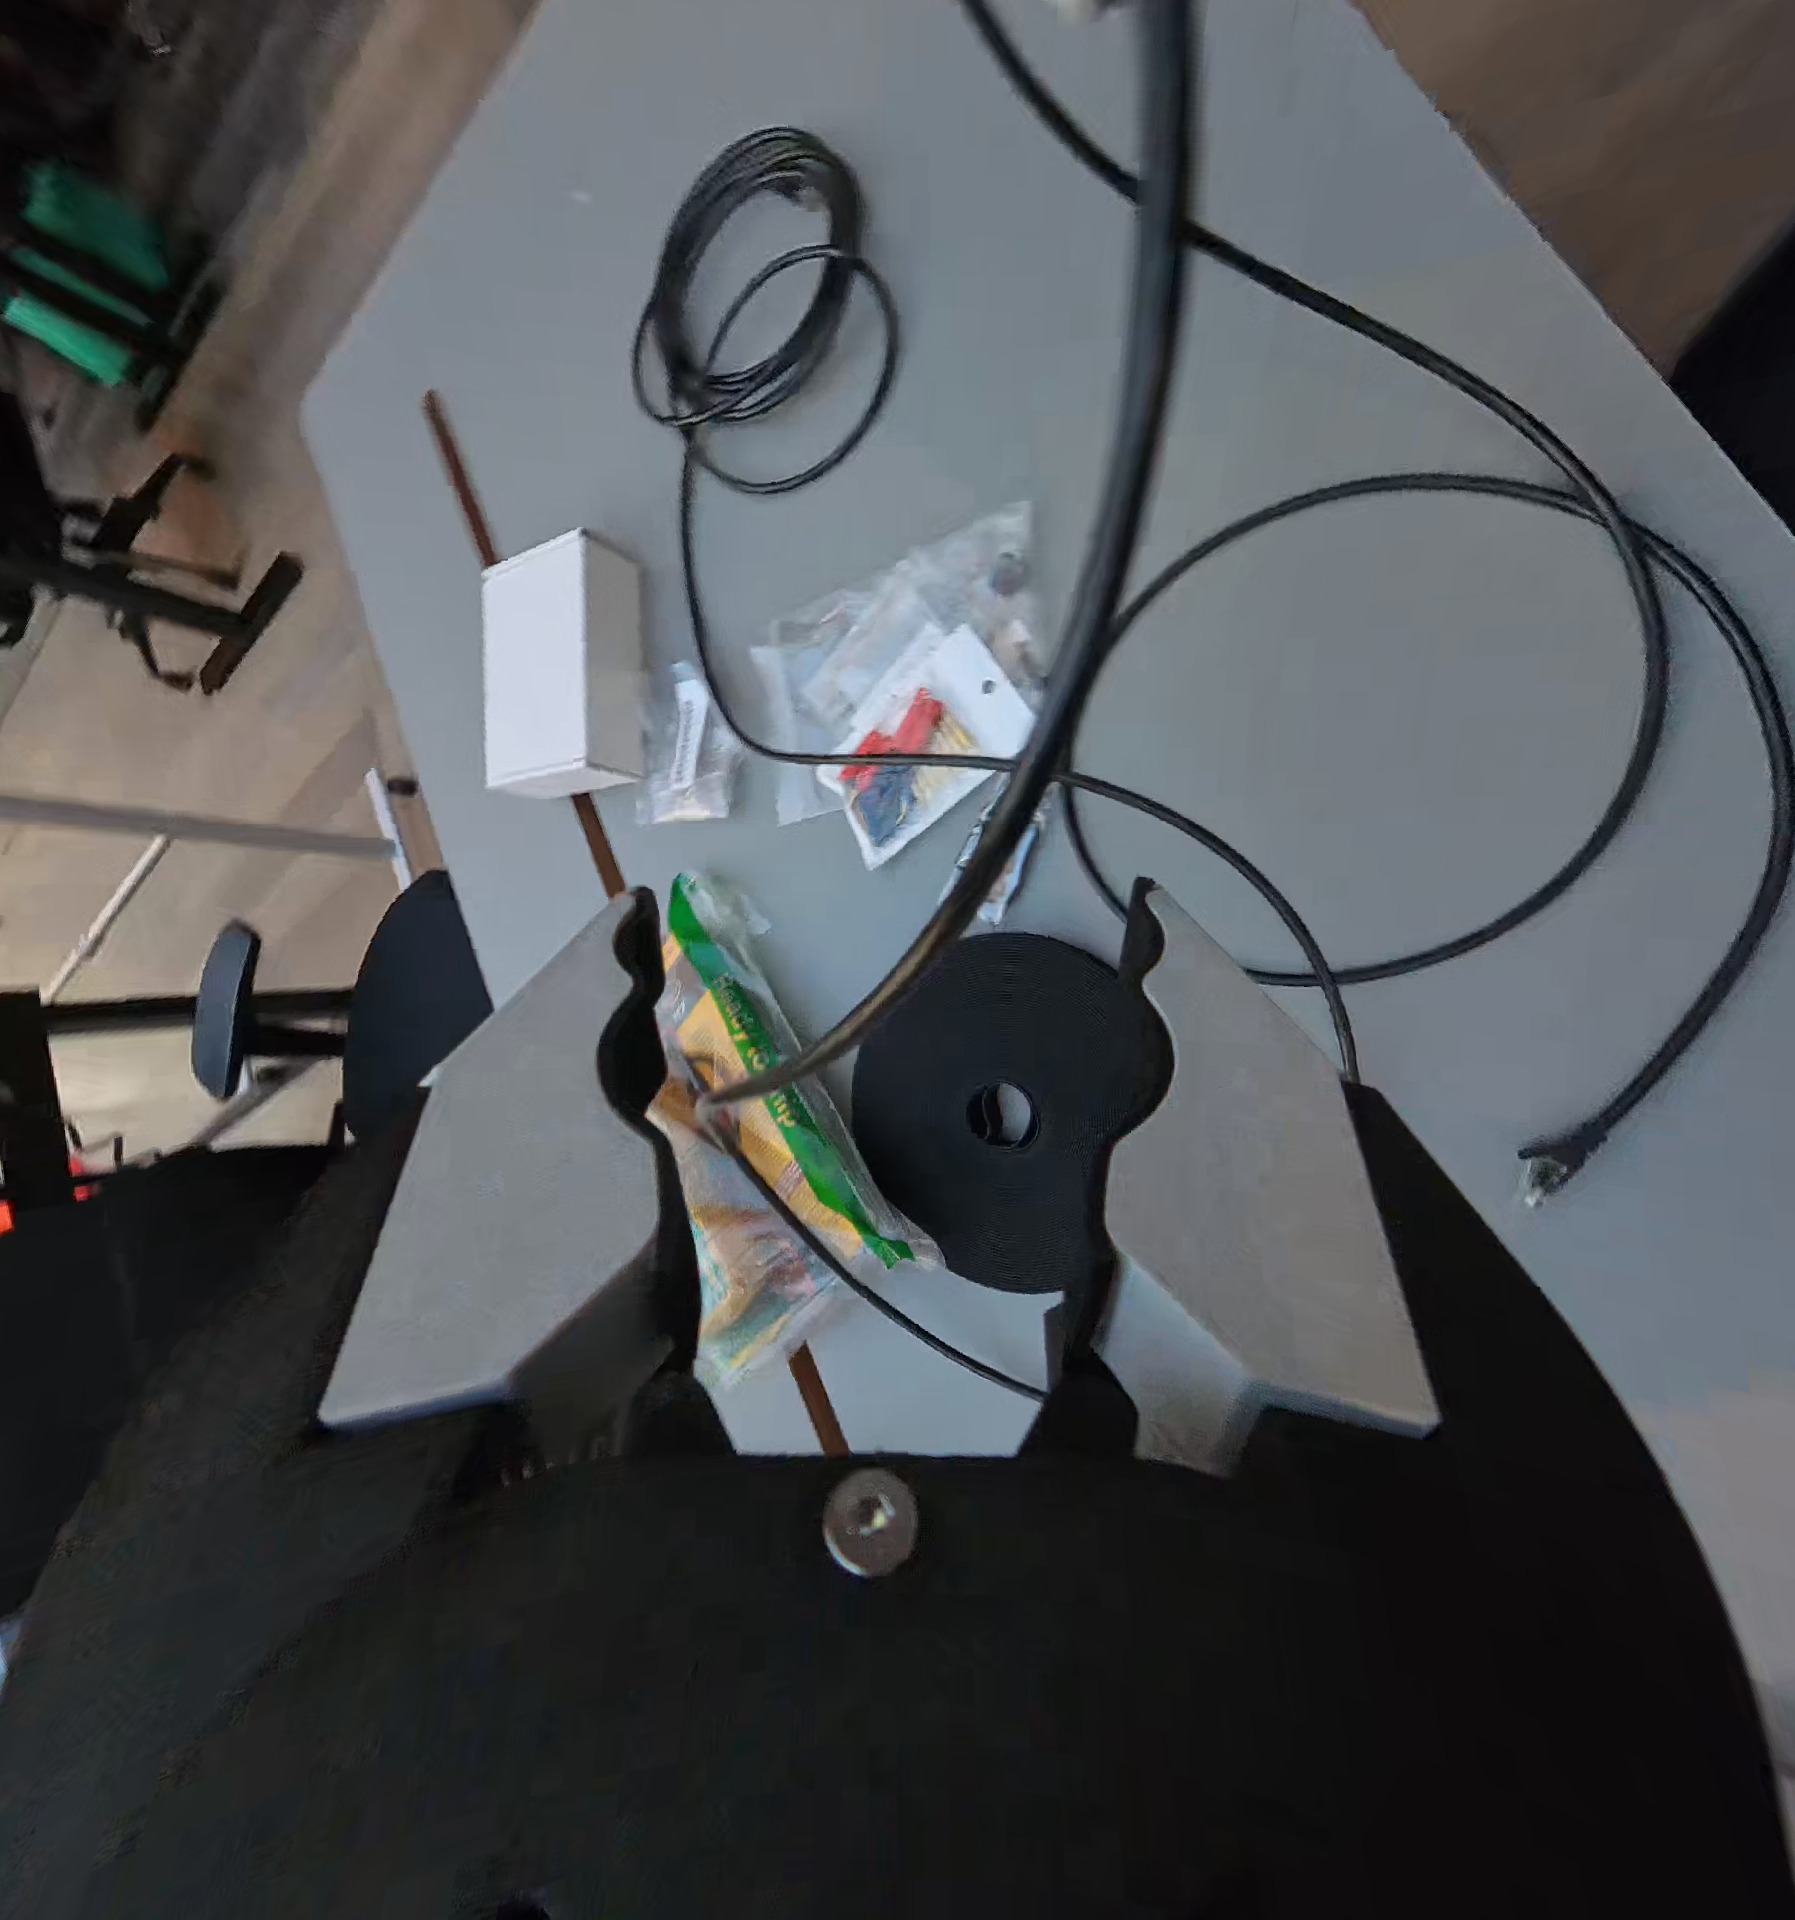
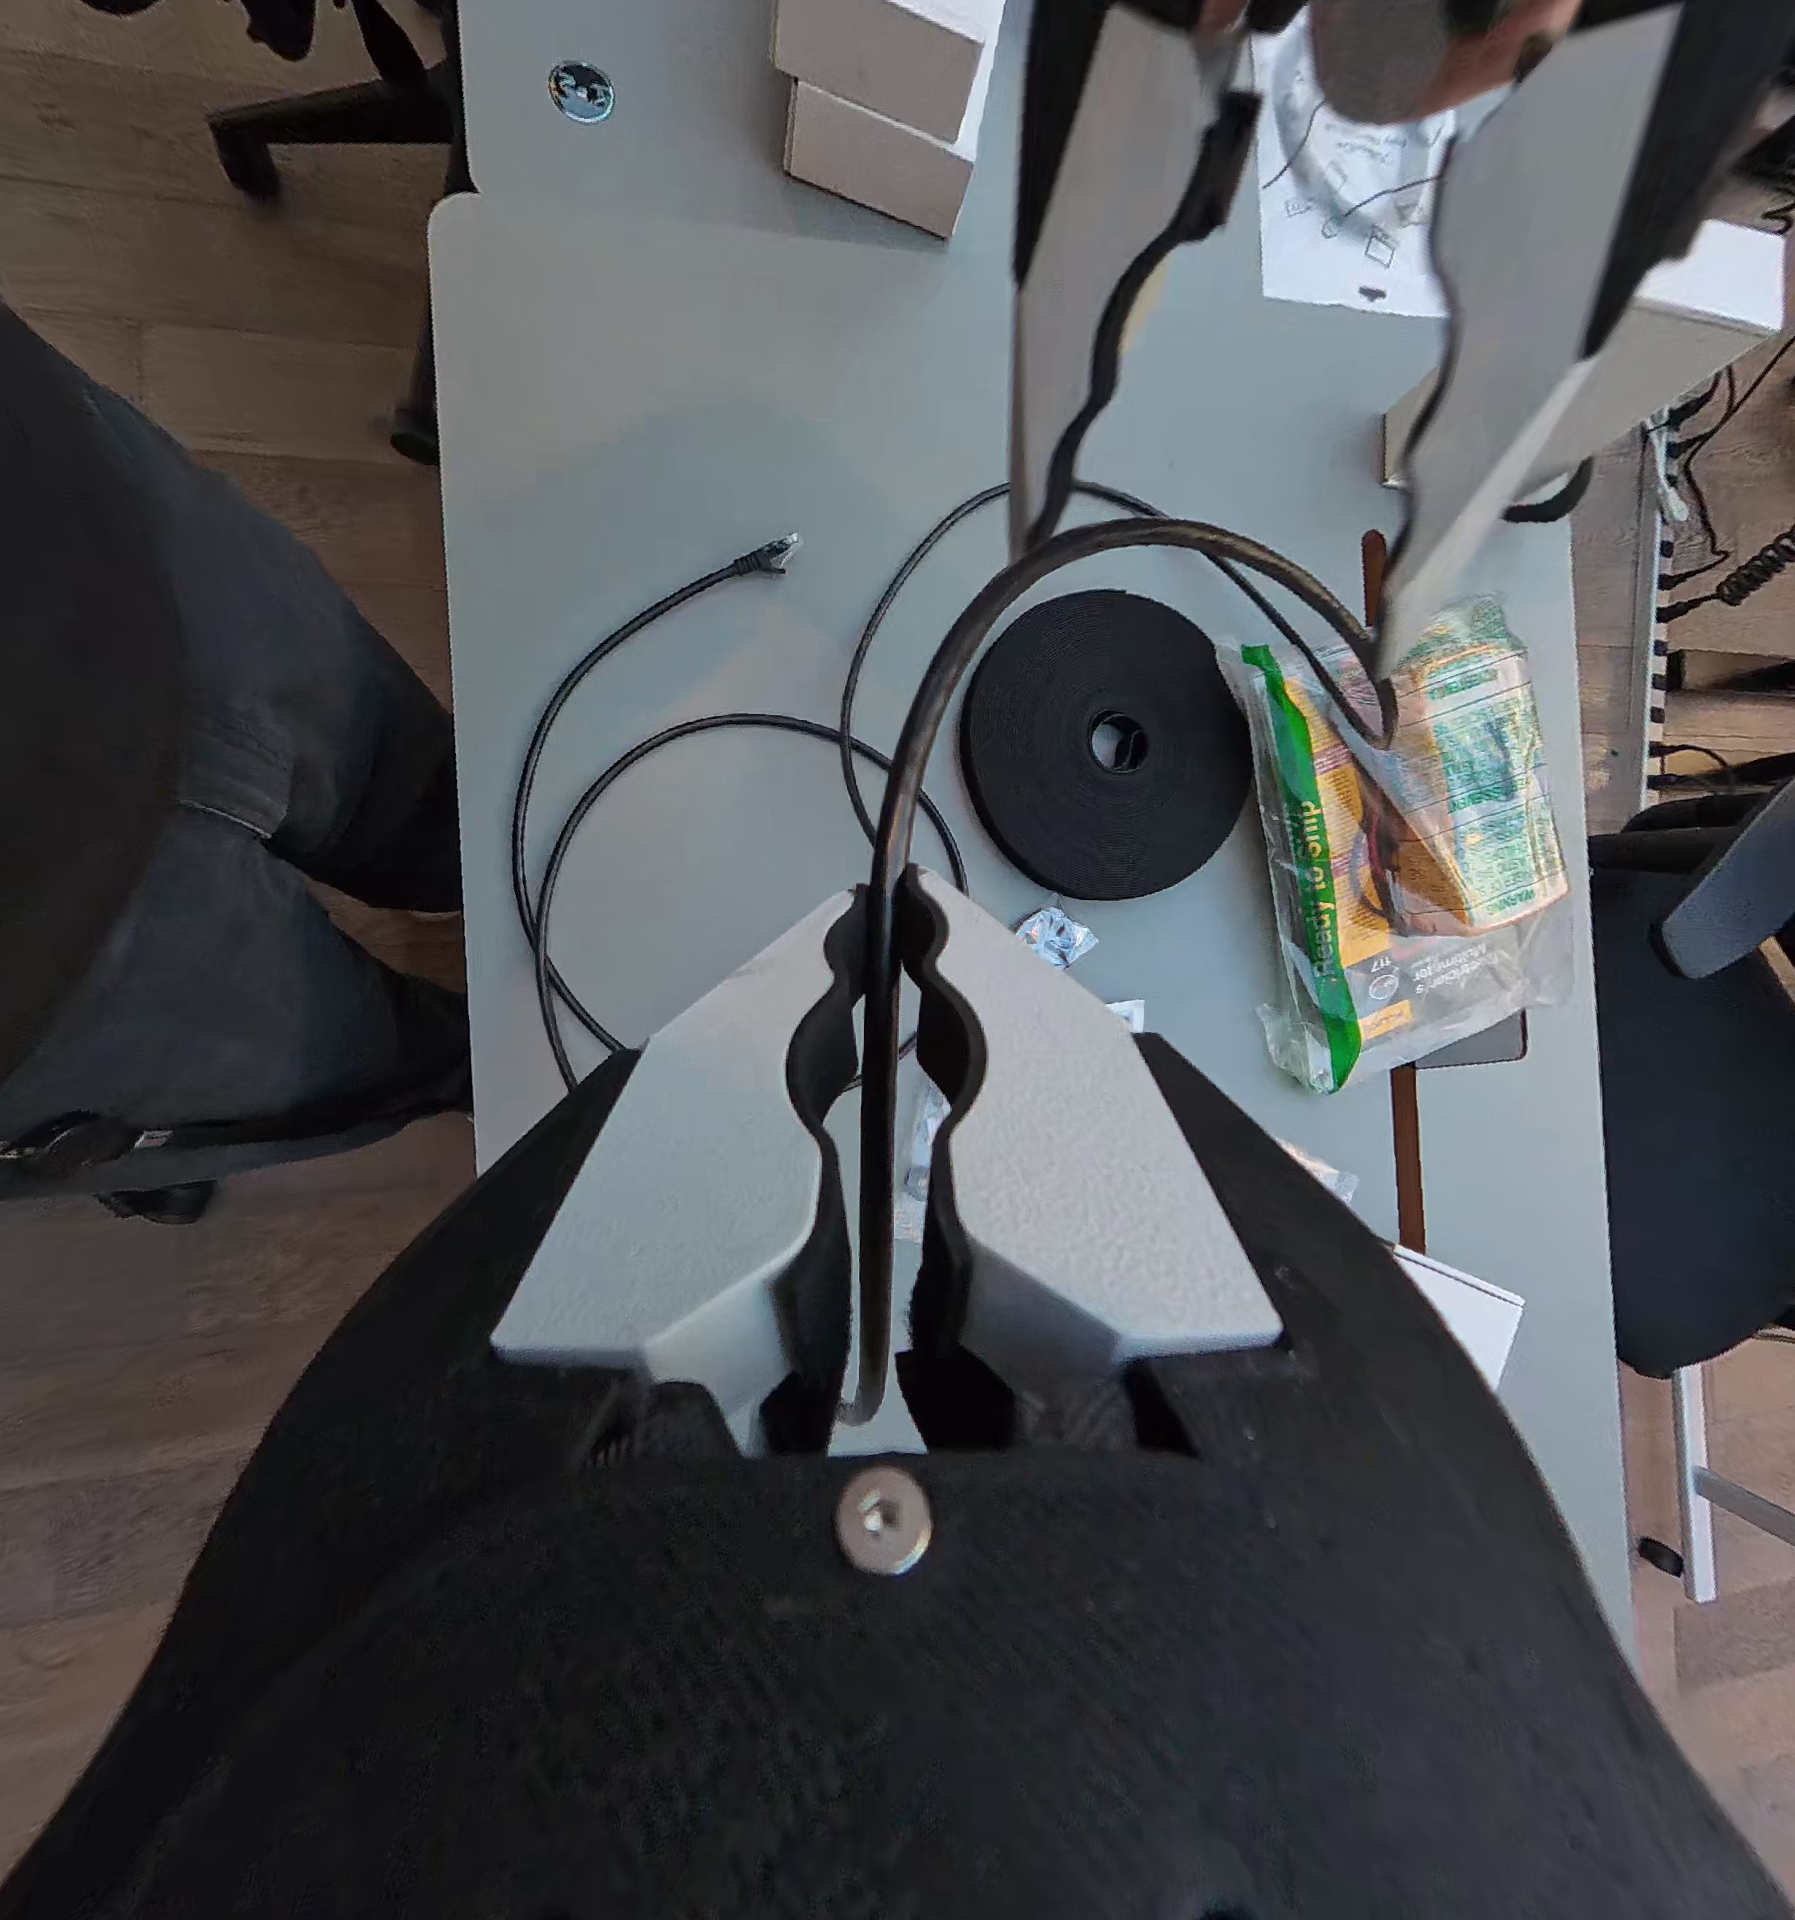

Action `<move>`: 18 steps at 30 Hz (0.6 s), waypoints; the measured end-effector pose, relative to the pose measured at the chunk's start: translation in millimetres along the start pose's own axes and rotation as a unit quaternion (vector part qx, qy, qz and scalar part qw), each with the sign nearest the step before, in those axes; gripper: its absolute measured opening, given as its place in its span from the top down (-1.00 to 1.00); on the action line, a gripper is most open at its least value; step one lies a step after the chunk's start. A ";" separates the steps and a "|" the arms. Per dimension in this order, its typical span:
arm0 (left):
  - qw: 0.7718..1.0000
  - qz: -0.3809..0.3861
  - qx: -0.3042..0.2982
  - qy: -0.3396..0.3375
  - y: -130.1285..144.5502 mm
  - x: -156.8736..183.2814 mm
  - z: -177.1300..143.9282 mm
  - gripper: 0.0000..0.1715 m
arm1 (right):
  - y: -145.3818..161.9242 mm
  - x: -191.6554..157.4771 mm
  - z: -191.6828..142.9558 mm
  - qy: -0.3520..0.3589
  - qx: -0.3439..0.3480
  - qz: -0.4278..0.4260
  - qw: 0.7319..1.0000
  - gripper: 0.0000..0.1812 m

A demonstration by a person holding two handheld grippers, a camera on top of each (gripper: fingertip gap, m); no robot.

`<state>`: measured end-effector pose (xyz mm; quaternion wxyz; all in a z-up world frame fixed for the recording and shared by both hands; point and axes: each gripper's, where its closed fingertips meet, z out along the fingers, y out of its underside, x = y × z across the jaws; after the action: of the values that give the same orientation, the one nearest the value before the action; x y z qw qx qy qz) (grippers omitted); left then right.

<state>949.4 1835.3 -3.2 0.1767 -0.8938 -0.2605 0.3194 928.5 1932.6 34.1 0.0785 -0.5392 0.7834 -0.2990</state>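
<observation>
My right gripper (image 2: 882,883) is shut on a black cable (image 2: 888,1039) and holds it above the grey table (image 2: 664,416). The cable arches up from its jaws and drops beside one finger (image 2: 1444,499) of my left gripper (image 2: 1210,592), which hangs open at the top of this view. In the left wrist view, my left gripper (image 1: 888,925) is open, and the hanging cable (image 1: 1111,520) ends between its fingers close to the left one. Below lie a black tape roll (image 1: 1007,1112) and a green-and-yellow plastic bag (image 1: 768,1122). They show in the right wrist view too, the roll (image 2: 1101,743) and the bag (image 2: 1412,831).
More black cable loops on the table, with a coil (image 1: 768,312) and a plug end (image 1: 1542,1169). A white box (image 1: 560,665) and small clear bags of parts (image 1: 914,707) lie nearby. Cardboard boxes (image 2: 872,114) and a paper sheet (image 2: 1350,208) lie at the far end. A person's legs (image 2: 249,779) are at the left, and an office chair (image 2: 1724,1039) at the right. My right fingertips sit around 11 cm from my left ones.
</observation>
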 end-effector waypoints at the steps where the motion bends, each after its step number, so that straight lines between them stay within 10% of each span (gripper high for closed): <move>1: 0.999 0.034 -0.004 0.024 -7.1 10.8 8.9 0.03 | 0.3 1.1 -2.6 0.001 0.003 0.001 1.000 0.98; 2: 0.997 0.062 -0.013 0.033 -10.3 15.4 19.0 0.15 | 0.8 2.0 -4.3 0.000 0.005 0.000 1.000 0.98; 4: 0.993 0.109 -0.033 0.007 -9.8 5.0 37.4 1.00 | 4.1 4.9 -5.9 0.006 0.000 0.001 1.000 0.98; 10: 0.991 0.027 -0.128 -0.039 7.8 -56.2 16.1 1.00 | 39.3 63.7 -26.4 0.213 0.021 0.123 0.969 0.70; 14: 0.971 -0.049 -0.216 -0.092 27.8 -108.2 -53.4 1.00 | 83.9 64.5 -44.5 0.379 0.131 0.355 0.845 0.45; 18: 0.953 -0.124 -0.256 -0.108 36.1 -132.5 -125.1 1.00 | 131.0 -12.9 46.7 0.333 0.164 0.536 0.759 0.50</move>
<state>957.6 1711.0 134.6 -0.0495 -0.8300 -0.4596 0.3120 850.1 1957.6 -78.8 0.0473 0.1232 0.8603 -0.4923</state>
